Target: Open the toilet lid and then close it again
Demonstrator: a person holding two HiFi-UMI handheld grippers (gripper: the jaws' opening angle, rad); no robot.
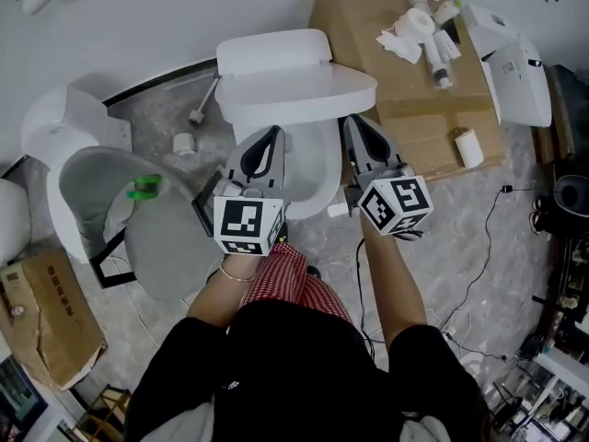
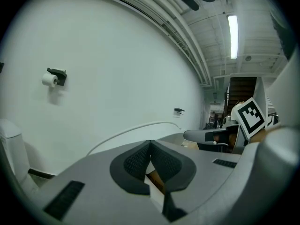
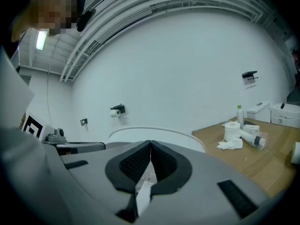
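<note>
The left gripper (image 1: 268,144) and the right gripper (image 1: 358,129) each have their jaws pressed together on nothing, one at each side of the toilet bowl (image 1: 317,168). Just beyond their tips, the white toilet lid (image 1: 299,86) is raised off the bowl, in front of the tank (image 1: 271,52)

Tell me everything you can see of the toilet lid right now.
The toilet lid is white, smooth and glossy, plastic by the look, with a rounded front edge. It is raised off the bowl and tilted back toward the tank, so the bowl lies open below it. The left gripper and the right gripper, jaws together and empty, point at its front edge; whether either touches it cannot be told.
</note>
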